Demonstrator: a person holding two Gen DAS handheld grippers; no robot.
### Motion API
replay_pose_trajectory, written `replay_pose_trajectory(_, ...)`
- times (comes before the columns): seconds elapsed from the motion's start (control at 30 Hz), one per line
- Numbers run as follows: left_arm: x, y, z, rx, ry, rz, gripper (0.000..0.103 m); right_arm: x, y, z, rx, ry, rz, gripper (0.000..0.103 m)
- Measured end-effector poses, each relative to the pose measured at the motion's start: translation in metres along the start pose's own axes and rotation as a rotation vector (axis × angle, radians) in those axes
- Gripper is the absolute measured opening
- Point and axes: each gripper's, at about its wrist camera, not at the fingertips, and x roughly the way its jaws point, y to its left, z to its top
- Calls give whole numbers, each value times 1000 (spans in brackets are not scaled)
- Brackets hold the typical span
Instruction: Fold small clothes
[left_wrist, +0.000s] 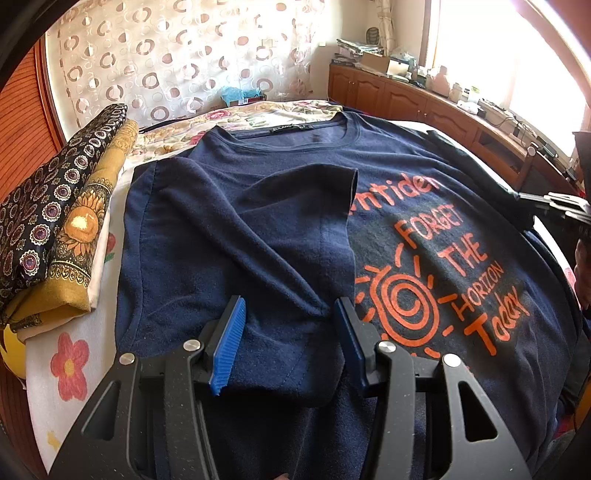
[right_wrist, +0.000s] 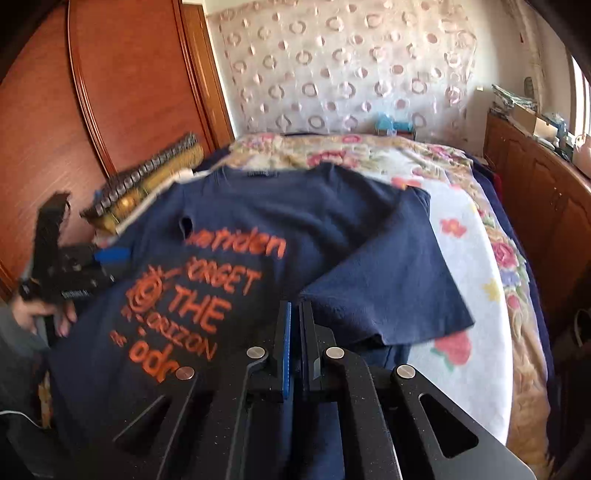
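Note:
A navy T-shirt (left_wrist: 258, 229) with an orange sun print lies face up on the bed, its left side and sleeve folded over the middle. My left gripper (left_wrist: 290, 332) stands open just over that folded flap, blue pads apart, with cloth lying flat under them. My right gripper (right_wrist: 295, 325) is shut on the shirt's (right_wrist: 332, 206) right edge, and the sleeve side rises in a fold toward its tips. The right wrist view is blurred. It shows the left gripper's blue pad (right_wrist: 110, 254) at the shirt's far side, with a person's hand (right_wrist: 48, 317) behind it.
A stack of folded patterned cloths (left_wrist: 66, 229) sits at the bed's left edge by the wooden wardrobe (right_wrist: 110, 92). The floral bedsheet (right_wrist: 472, 277) shows to the right of the shirt. A cluttered wooden cabinet (left_wrist: 406, 96) runs under the window.

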Motion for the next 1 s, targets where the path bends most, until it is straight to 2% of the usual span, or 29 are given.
replay_pose_trajectory(0.07,0,0,0,-1,0,-2,51,-3,2,3,1,-23,47,10)
replay_pose_trajectory(0.2,-1,1,0,-5,-1,-1,51,-20,-6,7,21,-74,20,41)
replay_pose_trajectory(0.27,-2,2,-1,-23,-4,3,51,-27,-12,9,33,-89,-11,42)
replay_pose_trajectory(0.33,-9,9,-3,-76,-20,-29,51,-30,-24,12,47,-92,-64,42)
replay_pose_trajectory(0.47,-29,25,-5,-170,-56,-75,51,-8,-47,10,83,-26,-174,42)
replay_pose_trajectory(0.6,-56,37,-10,-197,-109,-39,51,27,-73,8,143,67,-243,42)
replay_pose_trajectory(0.7,-74,46,-15,-205,-138,-14,51,47,-77,7,151,102,-244,42)
replay_pose_trajectory(0.77,-83,50,-17,-209,-154,0,51,55,-71,10,117,93,-263,42)
replay_pose_trajectory(0.87,-93,56,-21,-212,-172,14,51,59,-64,12,69,107,-277,41)
replay_pose_trajectory(0.93,-96,59,-22,-218,-185,11,51,60,-60,15,51,114,-254,20)
replay_pose_trajectory(1.0,-99,61,-24,-230,-204,19,51,59,-57,18,14,121,-244,4)
